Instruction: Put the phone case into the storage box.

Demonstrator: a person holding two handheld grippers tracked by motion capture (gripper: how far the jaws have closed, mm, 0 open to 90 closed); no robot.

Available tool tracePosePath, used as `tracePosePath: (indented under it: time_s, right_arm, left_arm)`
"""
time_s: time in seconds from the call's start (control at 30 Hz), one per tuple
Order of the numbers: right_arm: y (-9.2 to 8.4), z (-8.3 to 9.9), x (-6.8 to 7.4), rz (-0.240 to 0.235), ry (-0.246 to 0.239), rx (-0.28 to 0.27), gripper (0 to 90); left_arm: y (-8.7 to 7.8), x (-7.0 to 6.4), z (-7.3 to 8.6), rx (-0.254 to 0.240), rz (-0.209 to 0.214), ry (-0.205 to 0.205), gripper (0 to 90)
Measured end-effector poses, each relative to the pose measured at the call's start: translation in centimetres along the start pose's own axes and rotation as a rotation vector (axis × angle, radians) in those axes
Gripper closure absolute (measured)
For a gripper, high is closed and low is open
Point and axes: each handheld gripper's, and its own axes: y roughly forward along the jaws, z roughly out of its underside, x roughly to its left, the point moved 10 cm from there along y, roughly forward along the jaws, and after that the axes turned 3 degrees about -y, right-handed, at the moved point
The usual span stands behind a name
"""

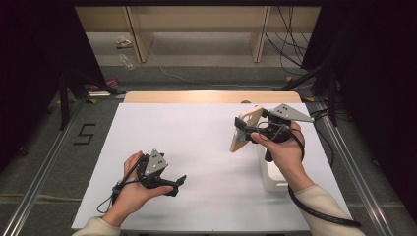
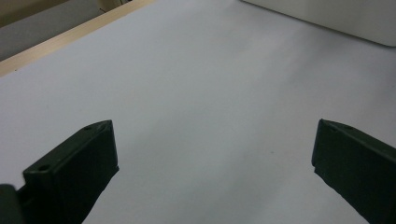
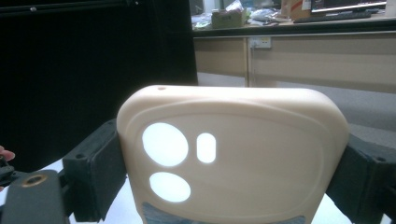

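While our right tongs pinch the phone case by its edges and our left tongs gape empty, we risk it slipping onto the counter.

Even overhead light keeps the white bench bright, with soft shadows beneath the hands; black surrounds fall dark toward 3 and 9 o'clock. All views are grainy; both gripper views blur close up.
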Motion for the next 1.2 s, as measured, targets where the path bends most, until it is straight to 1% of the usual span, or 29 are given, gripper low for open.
tracePosePath:
  time_s: [0.2, 0.57, 1.2]
  right_arm:
    - [-0.2, -0.2, -0.4, 0.009, 0.0, -0.001, 12.1]
    - [-0.7, -0.8, -1.5, 0.035, 0.0, -0.014, 12.1]
    - [-1.4, -1.2, -3.0, 0.075, 0.003, -0.026, 12.2]
  left_arm:
    - [0.0, 0.2, 0.1, 0.004, -0.005, 0.004, 0.0]
    - [-0.2, 0.9, 0.4, 0.007, -0.018, -0.006, 0.0]
    - [-0.2, 1.0, 0.5, 0.009, -0.022, -0.01, 0.0]
